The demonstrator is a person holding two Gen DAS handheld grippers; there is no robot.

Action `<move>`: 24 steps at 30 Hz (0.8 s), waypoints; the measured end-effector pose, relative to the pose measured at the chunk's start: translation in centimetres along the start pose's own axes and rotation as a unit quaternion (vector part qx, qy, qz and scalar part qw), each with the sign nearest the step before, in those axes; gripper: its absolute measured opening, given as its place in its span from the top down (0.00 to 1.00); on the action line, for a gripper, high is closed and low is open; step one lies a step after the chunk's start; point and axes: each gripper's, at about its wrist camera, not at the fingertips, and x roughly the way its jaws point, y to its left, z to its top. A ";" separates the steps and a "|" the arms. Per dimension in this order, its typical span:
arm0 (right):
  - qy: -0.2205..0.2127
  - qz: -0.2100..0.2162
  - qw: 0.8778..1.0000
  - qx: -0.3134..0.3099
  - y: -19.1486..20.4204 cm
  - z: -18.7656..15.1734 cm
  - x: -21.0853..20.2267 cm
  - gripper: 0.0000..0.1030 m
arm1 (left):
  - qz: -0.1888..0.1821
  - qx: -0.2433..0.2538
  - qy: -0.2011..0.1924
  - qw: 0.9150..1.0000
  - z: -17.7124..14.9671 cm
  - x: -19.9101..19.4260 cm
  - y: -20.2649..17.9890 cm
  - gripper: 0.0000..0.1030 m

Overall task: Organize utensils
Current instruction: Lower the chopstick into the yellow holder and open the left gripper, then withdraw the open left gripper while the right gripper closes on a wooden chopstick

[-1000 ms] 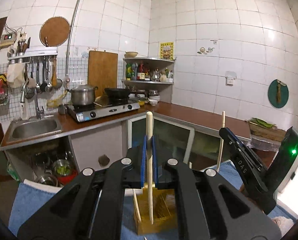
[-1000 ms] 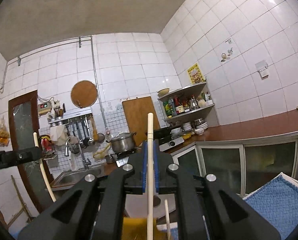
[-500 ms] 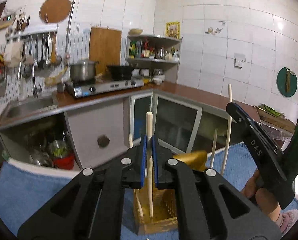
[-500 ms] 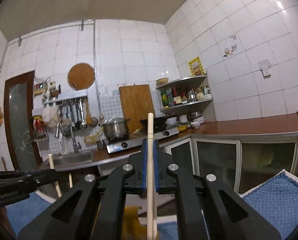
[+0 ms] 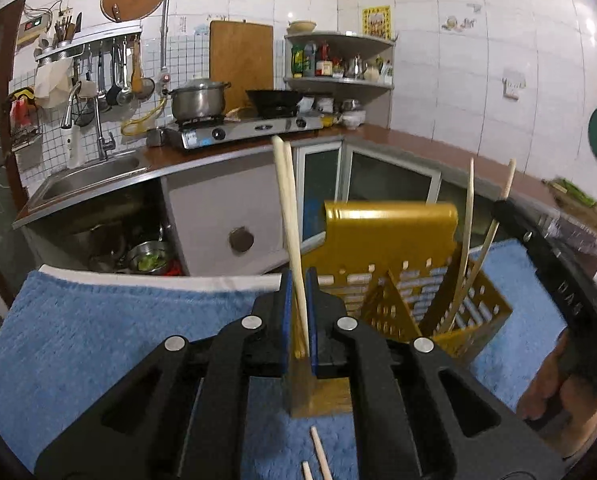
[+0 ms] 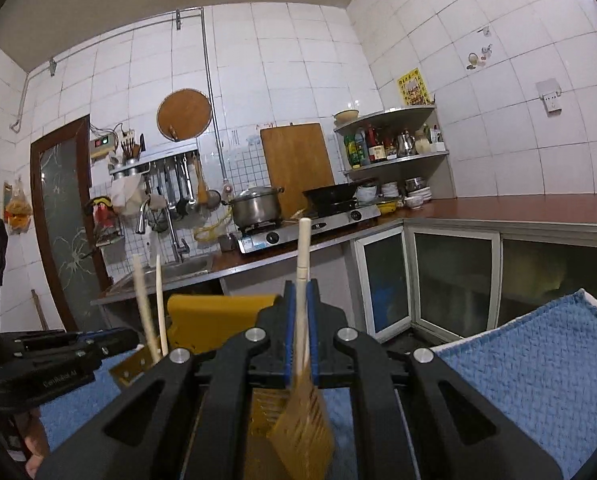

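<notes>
Left tongs (image 5: 298,312) pinched narrow on a chopstick (image 5: 288,216), low centre of frame, its lower end dipping into the near compartment of the yellow holder (image 5: 390,224). Right tongs (image 6: 301,328) likewise clamped tight on another chopstick (image 6: 302,256), centre of frame, over the holder (image 6: 218,312). Two chopsticks (image 5: 468,240) leaning in the right compartment, centre right; two loose ones (image 5: 318,456) on the blue towel (image 5: 98,320) at bottom centre. Best done by keeping each stick near upright, lining the tip over an open slot, lowering straight without scraping the divider, releasing only once the tip seems bottomed out.
</notes>
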 end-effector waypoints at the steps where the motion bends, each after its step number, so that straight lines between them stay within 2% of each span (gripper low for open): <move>1: 0.008 0.000 1.000 0.001 -0.2 0.0 0.0 0.93 | 0.003 0.002 -0.001 1.000 -0.4 -0.1 -0.1 0.95; 3: 0.025 0.002 1.000 0.005 -0.4 0.1 -0.3 0.91 | 0.007 0.004 0.000 1.000 -0.5 -0.5 -0.2 0.92; 5: 0.035 0.001 0.999 -0.002 -0.4 0.3 -0.7 0.91 | -0.004 -0.008 0.005 1.000 -0.6 -1.0 0.2 0.81; 7: 0.040 -0.001 0.999 -0.011 -0.1 0.7 -1.2 0.91 | -0.010 -0.021 -0.001 1.000 -0.6 -2.0 0.8 0.54; 8: 0.047 -0.004 0.999 -0.014 0.1 1.0 -1.5 0.90 | -0.011 -0.028 -0.008 1.000 -0.6 -3.0 1.1 0.45; 9: 0.051 -0.003 0.999 -0.016 0.2 1.2 -1.8 0.77 | -0.007 -0.028 -0.009 1.000 -0.6 -3.5 1.4 0.30; 10: 0.052 -0.005 0.998 -0.016 0.4 1.4 -2.2 0.61 | -0.001 -0.025 -0.009 1.000 -0.7 -4.3 1.6 0.26; 13: 0.058 -0.012 0.998 -0.010 1.2 1.9 -3.9 0.58 | 0.018 -0.024 -0.002 1.000 -1.5 -6.3 3.0 0.20; 17: 0.092 -0.023 0.995 -0.013 3.3 1.4 -5.4 0.50 | 0.040 -0.040 0.019 0.998 -3.5 -8.4 6.0 0.11; 19: 0.135 -0.033 0.990 -0.017 5.0 0.2 -5.8 0.49 | 0.051 -0.038 0.026 0.998 -4.3 -8.7 6.9 0.09; 21: 0.183 -0.040 0.982 -0.030 6.8 -1.6 -5.9 0.46 | 0.044 -0.027 0.046 0.998 -5.2 -8.7 7.6 0.09; 24: 0.225 -0.057 0.970 -0.074 9.4 -4.4 -6.5 0.46 | 0.038 -0.013 0.065 0.997 -6.8 -8.7 8.4 0.08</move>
